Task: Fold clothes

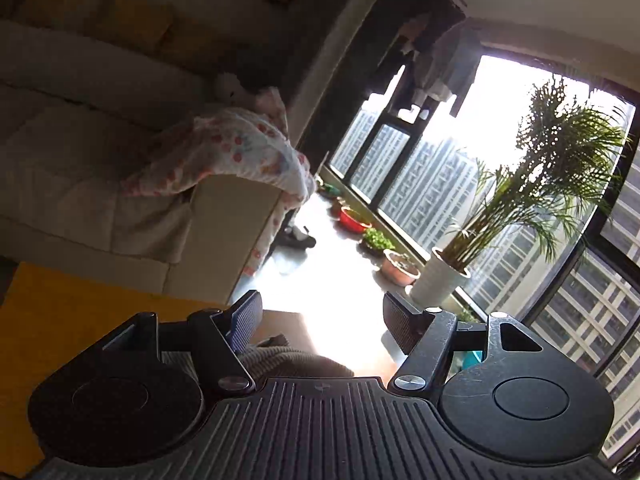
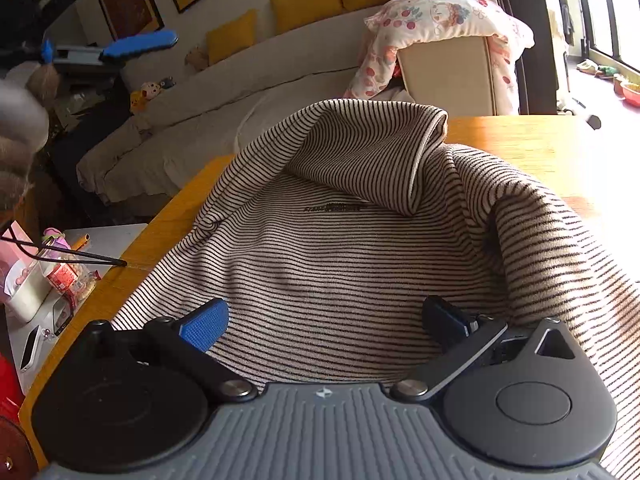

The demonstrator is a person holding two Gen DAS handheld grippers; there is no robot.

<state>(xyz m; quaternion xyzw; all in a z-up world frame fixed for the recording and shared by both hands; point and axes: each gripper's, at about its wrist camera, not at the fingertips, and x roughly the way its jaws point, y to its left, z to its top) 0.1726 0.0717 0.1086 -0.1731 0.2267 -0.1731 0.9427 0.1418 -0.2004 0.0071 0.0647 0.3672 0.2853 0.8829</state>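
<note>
We hold both grippers' fingers spread, gripping nothing: right gripper (image 2: 324, 320) over the striped beige knit garment (image 2: 340, 248) on the orange wooden surface (image 2: 520, 140), left gripper (image 1: 322, 320) raised. Next: pinch the bunched sleeve ahead.

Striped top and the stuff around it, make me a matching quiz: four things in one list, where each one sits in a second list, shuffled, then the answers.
Things:
1. Striped top
2. Floral quilt
3. Yellow cushions
4. Palm

Places:
A. In a white pot by the window
B. Along the sofa back
C. Spread on the wooden table
D. Draped over the sofa arm

Pairs: 1-C, 2-D, 3-B, 4-A
</note>
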